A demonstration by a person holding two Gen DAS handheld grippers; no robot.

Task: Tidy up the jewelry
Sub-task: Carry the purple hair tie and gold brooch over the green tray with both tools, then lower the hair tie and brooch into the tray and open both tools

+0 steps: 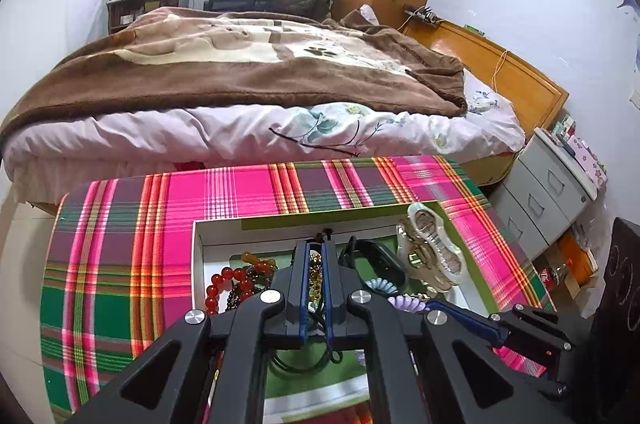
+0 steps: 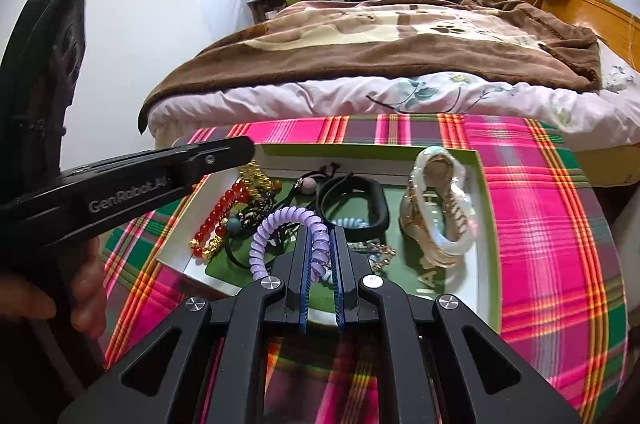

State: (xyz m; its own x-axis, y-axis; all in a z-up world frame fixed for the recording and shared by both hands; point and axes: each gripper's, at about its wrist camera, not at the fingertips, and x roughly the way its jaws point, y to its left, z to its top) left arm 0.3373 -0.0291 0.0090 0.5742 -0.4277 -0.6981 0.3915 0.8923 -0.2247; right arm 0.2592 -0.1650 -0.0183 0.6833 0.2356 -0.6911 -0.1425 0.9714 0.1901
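Because the jewelry lies heaped in one shallow white tray (image 2: pixel 176 244) on the plaid desk (image 2: pixel 540 224), both grippers hang over it, jaws narrow. The left gripper (image 1: pixel 316 256), nearly closed, hovers above the gold chain (image 1: pixel 316 278); whether it grips anything is unclear. The right gripper (image 2: pixel 322 244) pinches one lilac coil tie (image 2: pixel 280 224). One red bead bracelet (image 2: pixel 222 210), one black band (image 2: pixel 376 200) and one pearly claw clip (image 2: pixel 436 208) wait, probably for sorting.

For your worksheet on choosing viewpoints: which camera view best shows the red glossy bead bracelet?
The right wrist view: the red glossy bead bracelet lies nearly whole in the tray. In the left wrist view the bracelet is partly hidden behind the left gripper.
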